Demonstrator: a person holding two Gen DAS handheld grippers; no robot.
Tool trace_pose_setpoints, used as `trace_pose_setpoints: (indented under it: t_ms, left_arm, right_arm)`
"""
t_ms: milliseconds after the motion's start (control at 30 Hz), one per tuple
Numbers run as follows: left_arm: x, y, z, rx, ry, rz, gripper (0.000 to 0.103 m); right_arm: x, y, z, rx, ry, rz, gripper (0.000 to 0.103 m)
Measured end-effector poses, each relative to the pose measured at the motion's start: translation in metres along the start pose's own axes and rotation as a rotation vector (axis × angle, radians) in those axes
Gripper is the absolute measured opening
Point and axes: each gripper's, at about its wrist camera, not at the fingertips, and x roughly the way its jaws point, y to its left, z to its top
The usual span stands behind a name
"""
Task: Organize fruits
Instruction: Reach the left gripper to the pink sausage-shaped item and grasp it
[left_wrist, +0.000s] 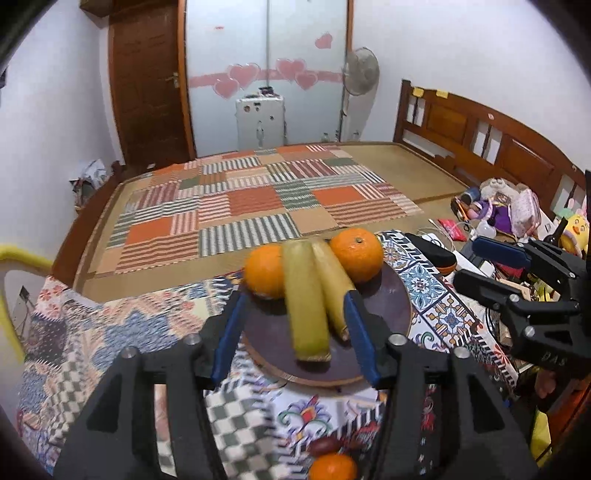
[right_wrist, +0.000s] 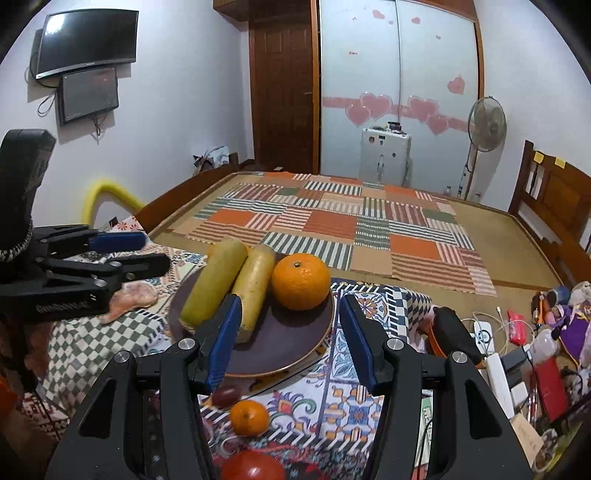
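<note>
Taking the plate (right_wrist: 280, 354) as my landmark: on it lie two long fruits (right_wrist: 236, 284) side by side, touching, along its left part, with an orange (right_wrist: 301, 282) just right of them at the far side. My left wrist view shows a second orange (left_wrist: 264, 271) on the plate, left of the long fruits. Off the plate, near its front rim, sit a grape (right_wrist: 226, 396), then a small orange (right_wrist: 249, 418), then a tomato (right_wrist: 253, 467) nearest me. The plate rests on a cloth-covered table (right_wrist: 369, 406); behind it lies the bed (right_wrist: 351, 221). My right gripper (right_wrist: 290, 332) hangs over the plate's front, my left gripper (right_wrist: 129, 254) left of it.
</note>
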Motion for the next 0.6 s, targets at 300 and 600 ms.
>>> trace_pose_setpoints:
  t_ms: [300, 600]
  left_arm:
    - [-0.039, 0.042, -0.033, -0.044, 0.008, 0.078, 0.074]
    - [-0.013, 0.089, -0.066, -0.101, 0.112, 0.121, 0.074]
  right_arm:
    - [-0.016, 0.005, -0.016, 0.023, -0.01, -0.005, 0.059]
    - [-0.002, -0.001, -0.038, 0.034, 0.049, -0.04, 0.06]
